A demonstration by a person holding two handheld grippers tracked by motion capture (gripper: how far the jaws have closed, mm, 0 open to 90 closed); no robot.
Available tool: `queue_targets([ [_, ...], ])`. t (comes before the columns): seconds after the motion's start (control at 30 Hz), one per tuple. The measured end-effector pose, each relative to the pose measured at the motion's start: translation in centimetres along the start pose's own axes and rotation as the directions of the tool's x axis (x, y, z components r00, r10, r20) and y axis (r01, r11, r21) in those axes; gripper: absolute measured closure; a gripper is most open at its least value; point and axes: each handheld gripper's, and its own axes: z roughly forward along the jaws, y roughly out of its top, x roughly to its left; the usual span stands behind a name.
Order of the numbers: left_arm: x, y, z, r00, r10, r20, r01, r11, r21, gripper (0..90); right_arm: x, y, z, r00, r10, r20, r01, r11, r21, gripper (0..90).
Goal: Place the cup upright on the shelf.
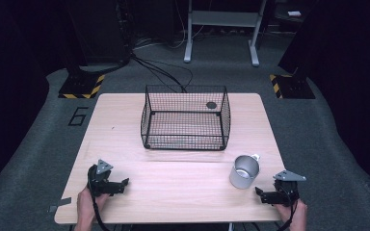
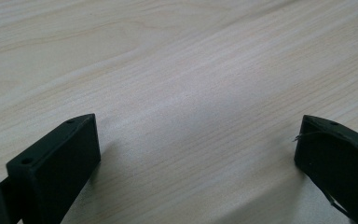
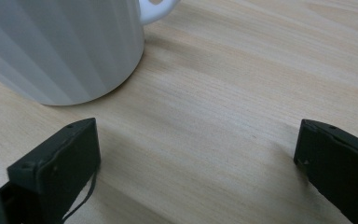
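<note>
Resting low on the pale wooden desk (image 1: 173, 183), two black hand-held claws sit at its near edge, one at each corner. The right claw (image 1: 264, 195) lies just nearer than the landmark, a ribbed silver-grey metal mug (image 1: 244, 171) with a small loop handle, standing upright. This claw's jaws are spread wide and hold nothing; in the right gripper view the mug (image 3: 65, 46) stands just beyond the jaw at the left of that view, not touching it. The left claw (image 1: 120, 185) lies well to the left of the mug, its jaws also wide apart and empty over bare wood. Farther off, beyond the mug and to its left, stands a black wire-mesh basket (image 1: 185, 122), open at the top.
</note>
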Motion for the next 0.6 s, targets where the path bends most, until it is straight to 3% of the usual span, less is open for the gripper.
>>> queue_targets([
  [0.4,0.09,0.04,0.04,1.0,0.006,0.005,-0.006,1.0,0.001,0.0,-0.06,0.13,-0.03,0.9999,-0.002,0.012,0.002,1.0,0.012,0.0],
  [0.6,0.11,0.13,0.02,1.0,0.008,0.004,-0.008,0.9999,0.012,0.0,-0.16,0.1,-0.54,0.9993,0.036,0.015,-0.036,0.999,0.001,0.0],
])
